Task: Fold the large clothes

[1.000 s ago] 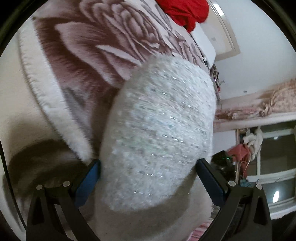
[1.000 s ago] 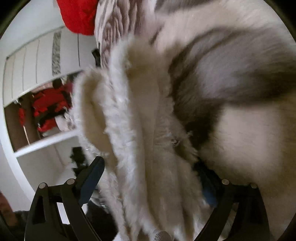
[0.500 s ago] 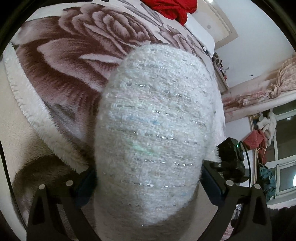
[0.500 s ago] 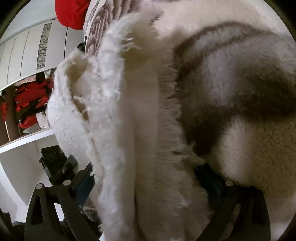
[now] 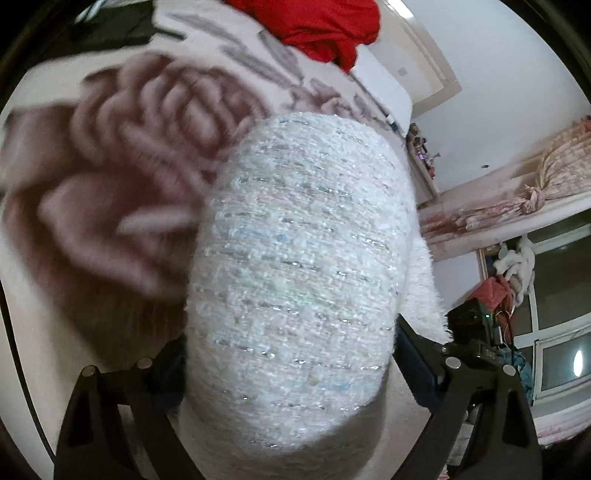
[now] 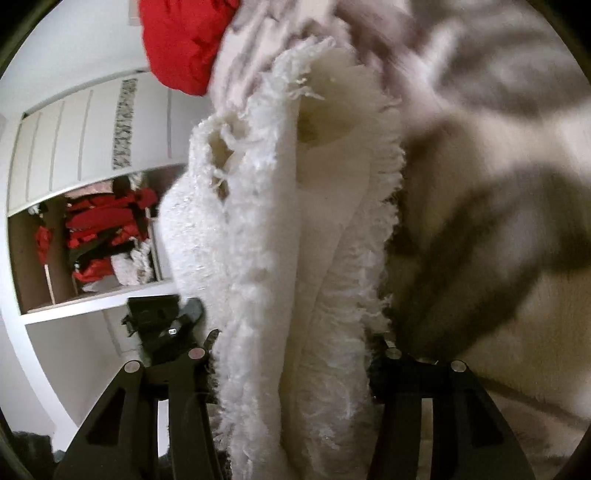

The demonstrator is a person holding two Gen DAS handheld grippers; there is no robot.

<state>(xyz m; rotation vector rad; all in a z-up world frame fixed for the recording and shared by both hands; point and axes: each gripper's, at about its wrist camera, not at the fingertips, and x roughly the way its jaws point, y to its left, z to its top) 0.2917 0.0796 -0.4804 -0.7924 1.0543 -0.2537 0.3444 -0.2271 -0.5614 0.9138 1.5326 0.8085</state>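
Since the earlier frames the rose blanket has gone motion-blurred in both views, and more red cloth shows at the top of the left wrist view; the grip on the garment looks unchanged.

White sparkly tweed garment with fringed edges fills the centre of the left wrist view as a rounded bulge, silver threads running across it. It sits between the fingers of the left gripper, which pinches it from both sides. Right wrist view shows what the left cannot: the same garment edge-on, several stacked layers with frayed fringe and a cream lining. Right gripper is clamped across that stack, fingers pressed into the fluff on both sides.

Behind the garment lies a plush cream blanket with a brown rose print. Crumpled red cloth lies on the blanket beyond the garment's far end. Right of the garment, only in the left wrist view: tied-back floral pink curtain and a window. Left of the garment, only in the right wrist view: white wardrobe with an open shelf of red clothes.
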